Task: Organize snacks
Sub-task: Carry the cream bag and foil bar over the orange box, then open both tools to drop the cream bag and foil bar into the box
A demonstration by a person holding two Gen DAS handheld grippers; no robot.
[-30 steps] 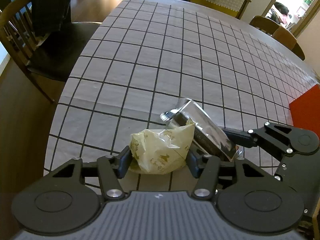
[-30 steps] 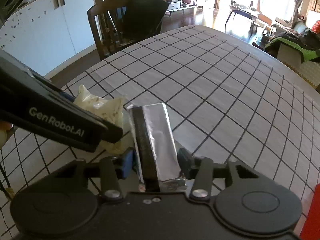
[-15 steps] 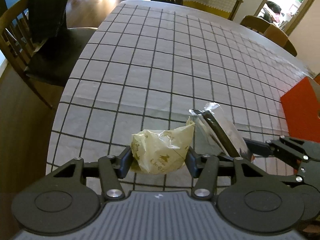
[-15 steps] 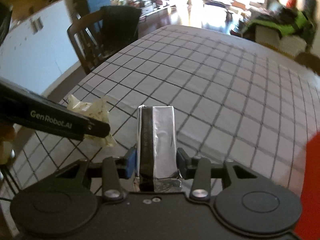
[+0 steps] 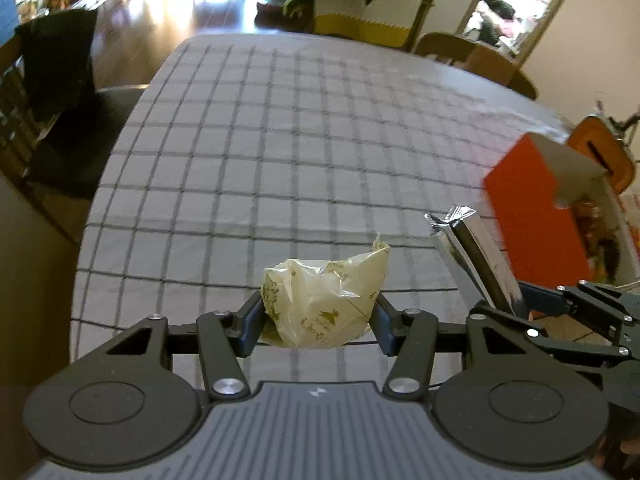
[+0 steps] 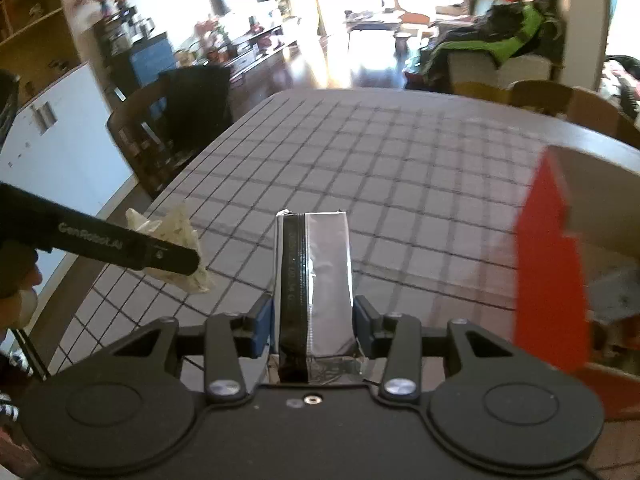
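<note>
- While it hangs above the checked tabletop, the left gripper has its fingers pressed on both sides of a crumpled pale yellow snack bag, so the bag is gripped and lifted off the cloth.
- In the same left wrist view, a silver foil packet stands tilted just to the right of the yellow bag, and its lower end goes between the fingers of the right gripper, which comes in from the right edge.
- Further to the right an orange box stands on the tabletop with its flap open; some snacks show inside it, but they are blurred.
- A dark chair stands at the left side of the tabletop.
- In the right wrist view, the right gripper is closed on the silver foil packet; the packet points away from the camera and has a black stripe along its left part.
- The packet is held in the air over the tabletop, near the orange box at the right edge.
- On the left, one finger of the left gripper crosses the view, and the pale yellow snack bag shows behind it.
</note>
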